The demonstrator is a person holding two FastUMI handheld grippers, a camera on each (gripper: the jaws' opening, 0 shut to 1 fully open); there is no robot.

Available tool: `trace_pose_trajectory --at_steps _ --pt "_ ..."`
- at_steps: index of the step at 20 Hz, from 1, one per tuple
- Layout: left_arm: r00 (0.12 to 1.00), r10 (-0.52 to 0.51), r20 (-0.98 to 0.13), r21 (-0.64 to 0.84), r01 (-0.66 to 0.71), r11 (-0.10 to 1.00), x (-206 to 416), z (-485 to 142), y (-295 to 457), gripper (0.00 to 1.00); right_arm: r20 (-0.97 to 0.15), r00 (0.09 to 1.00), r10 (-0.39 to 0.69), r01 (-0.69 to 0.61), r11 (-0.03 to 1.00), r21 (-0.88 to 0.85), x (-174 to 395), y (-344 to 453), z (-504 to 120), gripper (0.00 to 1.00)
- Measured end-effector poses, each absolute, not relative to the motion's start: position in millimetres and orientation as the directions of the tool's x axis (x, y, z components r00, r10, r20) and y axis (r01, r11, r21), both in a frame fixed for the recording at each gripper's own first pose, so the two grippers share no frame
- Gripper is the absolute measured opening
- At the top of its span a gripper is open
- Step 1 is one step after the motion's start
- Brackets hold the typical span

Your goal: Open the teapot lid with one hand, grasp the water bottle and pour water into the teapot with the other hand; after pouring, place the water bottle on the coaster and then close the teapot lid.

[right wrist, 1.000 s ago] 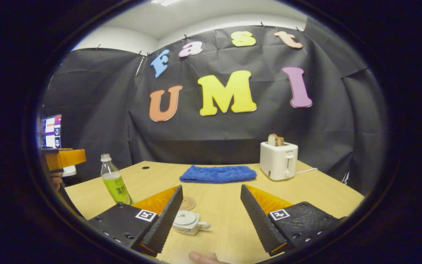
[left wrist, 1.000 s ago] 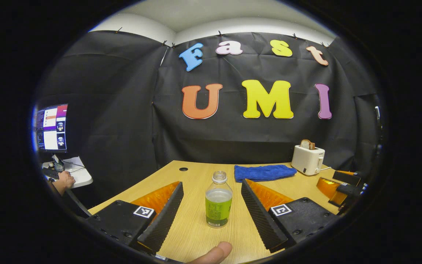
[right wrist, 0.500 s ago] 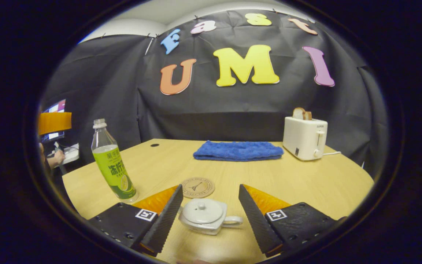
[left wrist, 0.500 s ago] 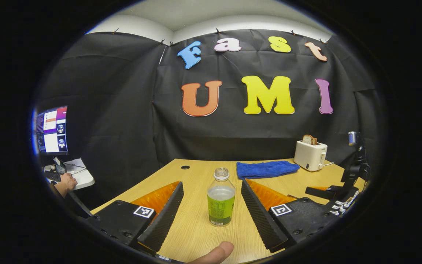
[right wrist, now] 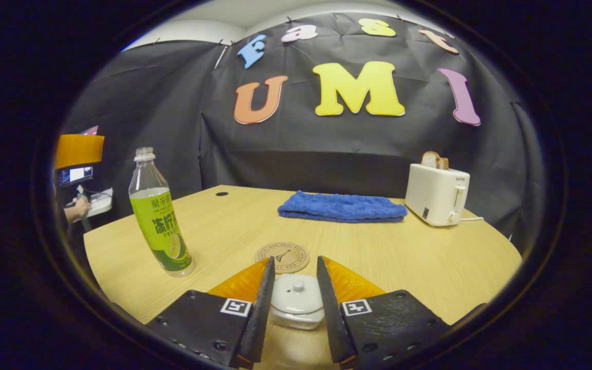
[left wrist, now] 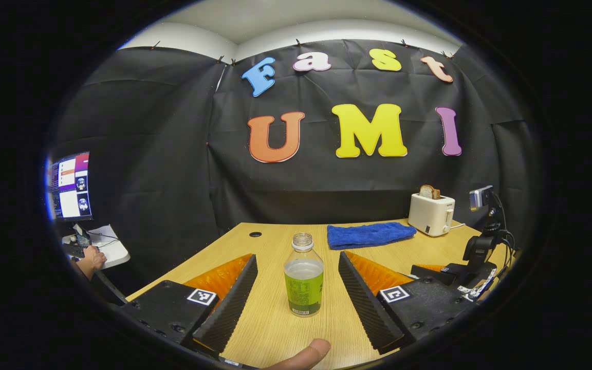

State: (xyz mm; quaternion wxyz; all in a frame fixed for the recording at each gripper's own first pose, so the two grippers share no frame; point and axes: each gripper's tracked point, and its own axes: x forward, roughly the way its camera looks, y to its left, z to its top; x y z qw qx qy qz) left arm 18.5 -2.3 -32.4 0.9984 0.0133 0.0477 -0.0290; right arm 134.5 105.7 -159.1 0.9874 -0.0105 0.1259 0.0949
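Observation:
An uncapped water bottle with a green label stands upright on the wooden table. It sits between the fingers of my left gripper, which is open and touches nothing. In the right gripper view the same bottle stands at the left. My right gripper is low over the small white teapot, and both fingers press against the sides of its lid. A round coaster lies just beyond the teapot. The right gripper also shows at the far right of the left gripper view.
A folded blue towel and a white toaster holding bread stand at the back of the table. A thumb shows at the bottom edge. Off the table's left side are a monitor and a person's hand.
My right gripper dropped down and forward onto the teapot, and its fingers went from wide open to closed on the lid. The left gripper barely moved and stays open around the bottle.

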Motion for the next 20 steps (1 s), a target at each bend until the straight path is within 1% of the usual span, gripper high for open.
trace_pose_trajectory --at_steps 4,9,12,13,15,16,17,18,20 --pt "0.993 -0.050 -0.105 0.022 0.053 0.998 21 -35 0 0.99 -0.232 0.952 0.202 -0.201 0.979 0.027 134 107 -157 0.49" --pt "0.993 -0.046 -0.106 0.027 0.049 0.998 21 -36 1 0.99 -0.183 0.956 0.229 -0.222 0.973 0.056 132 112 -153 0.48" --pt "0.993 -0.044 -0.111 0.032 0.048 0.998 21 -38 -1 0.99 -0.175 0.960 0.219 -0.210 0.975 0.065 133 107 -157 0.49" --pt "0.993 -0.044 -0.112 0.034 0.048 0.998 21 -38 -2 0.99 -0.172 0.966 0.194 -0.187 0.981 0.054 136 102 -156 0.48" --pt "0.993 -0.044 -0.111 0.034 0.049 0.998 20 -38 -2 0.99 -0.171 0.965 0.199 -0.189 0.979 0.077 134 103 -158 0.24" --pt "0.993 -0.044 -0.109 0.034 0.048 0.998 19 -37 -1 0.99 -0.169 0.966 0.197 -0.186 0.980 0.075 136 103 -156 0.24" --pt "0.993 -0.042 -0.109 0.035 0.046 0.998 20 -36 -2 0.99 -0.182 0.963 0.200 -0.191 0.980 0.063 138 106 -159 0.21" --pt "0.993 -0.041 -0.109 0.036 0.045 0.998 21 -37 -2 0.99 -0.183 0.964 0.194 -0.191 0.981 0.037 136 106 -160 0.07" --pt "0.993 -0.046 -0.110 0.034 0.050 0.998 21 -37 -3 0.99 -0.182 0.964 0.193 -0.199 0.980 -0.017 136 107 -159 0.07"
